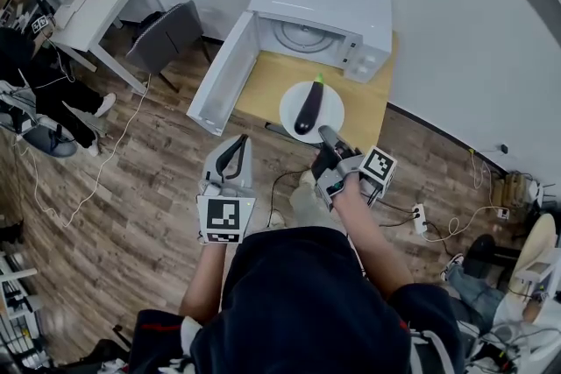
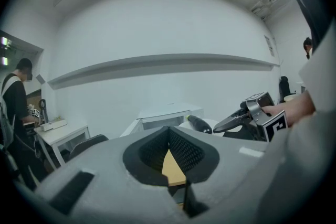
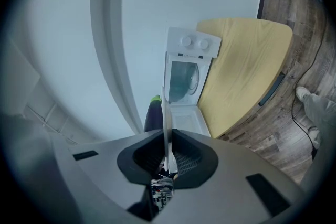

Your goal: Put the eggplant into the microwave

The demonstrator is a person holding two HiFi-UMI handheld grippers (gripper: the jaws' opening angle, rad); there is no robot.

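A dark purple eggplant (image 1: 308, 107) lies on a white plate (image 1: 329, 116) over the wooden table (image 1: 263, 83). Behind it stands the white microwave (image 1: 324, 17) with its door (image 1: 223, 74) swung open to the left. My right gripper (image 1: 326, 140) is shut on the plate's near rim. In the right gripper view the plate (image 3: 166, 113) shows edge-on between the pads, with the eggplant (image 3: 154, 115) on it and the open microwave (image 3: 184, 78) beyond. My left gripper (image 1: 237, 149) hovers short of the table's near edge, shut and holding nothing. The left gripper view shows the eggplant (image 2: 199, 124).
A white desk (image 1: 96, 9) and a dark chair (image 1: 166, 35) stand to the left of the microwave table. A person (image 1: 35, 83) is at the far left. Cables and a power strip (image 1: 421, 219) lie on the wood floor to the right.
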